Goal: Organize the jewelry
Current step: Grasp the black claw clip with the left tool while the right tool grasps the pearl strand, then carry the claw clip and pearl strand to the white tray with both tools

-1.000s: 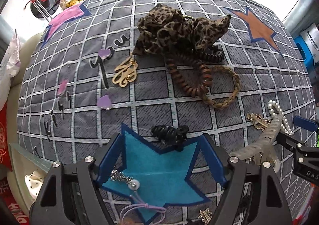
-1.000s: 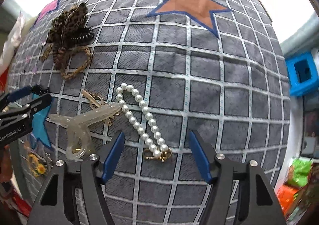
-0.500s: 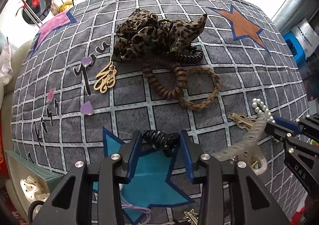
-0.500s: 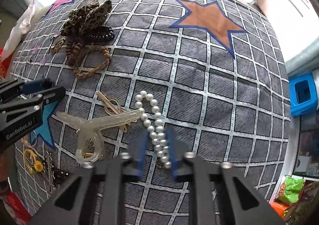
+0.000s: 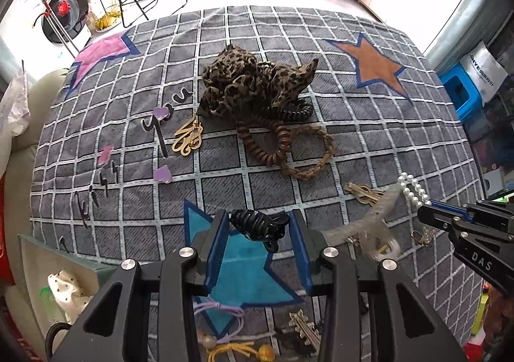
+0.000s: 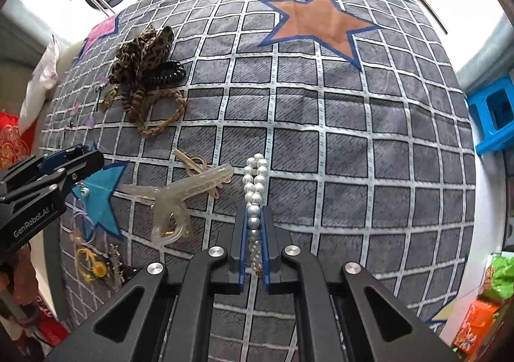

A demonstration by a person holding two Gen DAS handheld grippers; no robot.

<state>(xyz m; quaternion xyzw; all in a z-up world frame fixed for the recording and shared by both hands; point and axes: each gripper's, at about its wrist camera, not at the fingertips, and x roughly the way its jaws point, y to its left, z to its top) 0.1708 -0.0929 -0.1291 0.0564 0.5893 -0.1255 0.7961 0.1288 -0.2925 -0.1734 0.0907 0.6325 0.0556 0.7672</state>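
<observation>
My left gripper (image 5: 258, 224) is shut on a black claw hair clip (image 5: 257, 227) held just above the turquoise star patch (image 5: 244, 269). My right gripper (image 6: 253, 217) is shut on a white pearl bracelet (image 6: 255, 182), whose far loop lies on the checked cloth; the bracelet also shows in the left wrist view (image 5: 412, 190). A clear plastic hair clip (image 6: 173, 198) lies left of the pearls over a gold pin (image 6: 192, 163). A leopard scrunchie (image 5: 253, 82), a brown coil tie (image 5: 266, 143) and a braided band (image 5: 311, 153) lie farther back.
Small jewelry and hair ties (image 5: 234, 339) lie near the cloth's front edge. A gold clip (image 5: 188, 138) lies beside the lettering. An orange star patch (image 6: 316, 24) is at the far right. A blue stool (image 6: 494, 118) stands off the right edge.
My right gripper has closed onto the pearl bracelet. My left gripper has stayed shut on the black clip and both cameras have pulled back and up.
</observation>
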